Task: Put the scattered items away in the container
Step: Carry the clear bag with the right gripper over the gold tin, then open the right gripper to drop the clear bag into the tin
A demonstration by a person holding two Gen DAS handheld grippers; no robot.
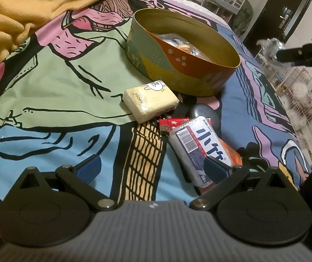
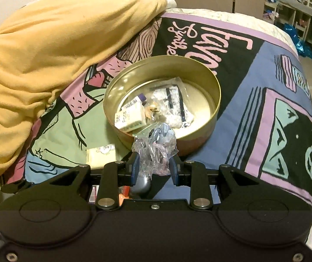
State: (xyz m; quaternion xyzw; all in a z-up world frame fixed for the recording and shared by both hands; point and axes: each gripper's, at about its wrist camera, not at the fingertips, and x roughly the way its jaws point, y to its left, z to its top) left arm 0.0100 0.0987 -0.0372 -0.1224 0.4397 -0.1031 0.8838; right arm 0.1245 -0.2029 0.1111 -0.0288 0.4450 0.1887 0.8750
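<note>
**Right claw has the plastic bag, tin lies straight ahead**

My right claw (image 2: 154,166) is clenched on a crumpled clear plastic bag (image 2: 156,146), blue pads pinching its lower part, and the bunched top sticks up past the fingertips. From the left wrist view the same bag (image 1: 269,43) hangs in the air at the far right, clear of the bed. Just beyond the fingertips, along the line the claw points, sits the round tin (image 2: 208,120), open side up on the printed bedspread (image 2: 254,109). The bag's top overlaps the tin's near rim in the right wrist view, so I judge the coming move is a short push forward and then a release over the opening. The right hand is the one nearer that drop.

Inside the tin already: a small white carton (image 2: 132,115) and a clear packet (image 2: 173,100).

My left claw (image 1: 153,170) is released, jaws wide, nothing between them, low over the bed. Its right pad is just beside a grey tissue pack (image 1: 201,148), long axis running away from the claw toward the tin. Further out lie a yellow tissue pack (image 1: 149,100), a red lighter (image 1: 169,124) and a grey rounded thing (image 1: 206,113), all between the left claw and the tin.
</note>
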